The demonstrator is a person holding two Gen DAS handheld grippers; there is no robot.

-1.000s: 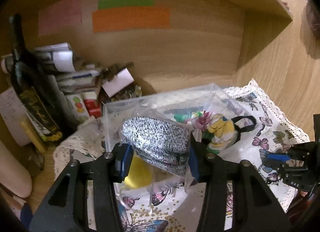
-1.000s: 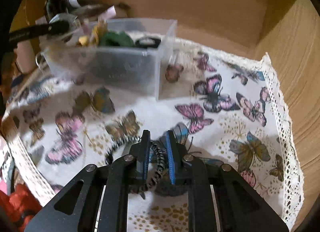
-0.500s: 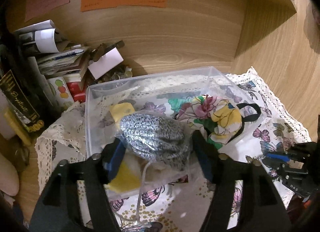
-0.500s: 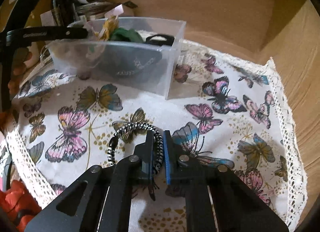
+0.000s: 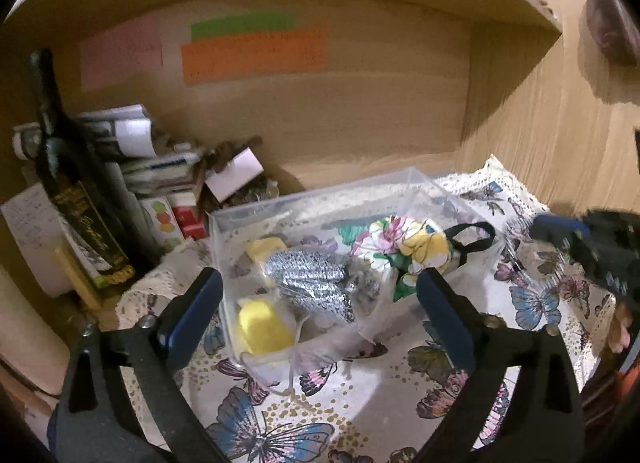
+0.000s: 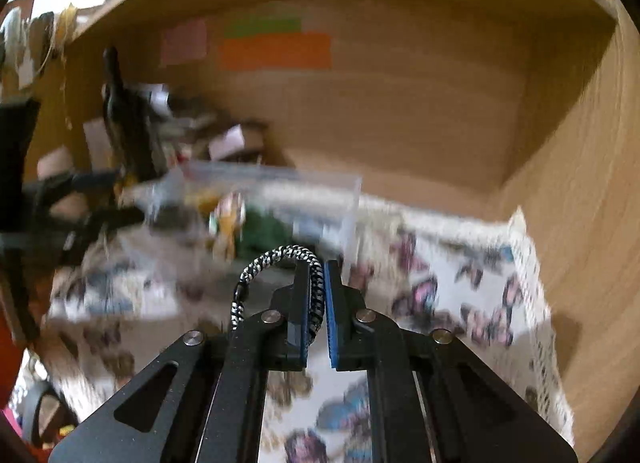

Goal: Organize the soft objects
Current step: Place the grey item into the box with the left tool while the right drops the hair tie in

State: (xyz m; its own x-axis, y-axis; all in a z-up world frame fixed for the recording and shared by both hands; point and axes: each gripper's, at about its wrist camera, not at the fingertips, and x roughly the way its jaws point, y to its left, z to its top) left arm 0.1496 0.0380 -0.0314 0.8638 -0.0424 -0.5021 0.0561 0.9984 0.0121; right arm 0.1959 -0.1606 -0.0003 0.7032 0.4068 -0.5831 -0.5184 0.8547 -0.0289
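Observation:
A clear plastic box (image 5: 412,179) stands on the butterfly cloth (image 5: 360,403). In it lie a bagged grey speckled knit (image 5: 316,283), yellow soft pieces (image 5: 262,327) and a floral bundle with a black strap (image 5: 404,243). My left gripper (image 5: 318,299) is open and empty, its fingers either side of the box's near end. My right gripper (image 6: 319,283) is shut on a black-and-white braided band (image 6: 276,263) and holds it in the air in front of the box (image 6: 280,191). The right gripper also shows at the right edge of the left wrist view (image 5: 592,247).
A dark bottle (image 5: 76,191), stacked papers and small boxes (image 5: 160,183) crowd the back left corner. Wooden walls close the back and right, with coloured notes (image 5: 252,47) on the back wall. A shelf runs overhead.
My left gripper let go of the bagged knit into the box and drew back, opening wide. My right gripper lifted the braided band off the cloth and swung up toward the box.

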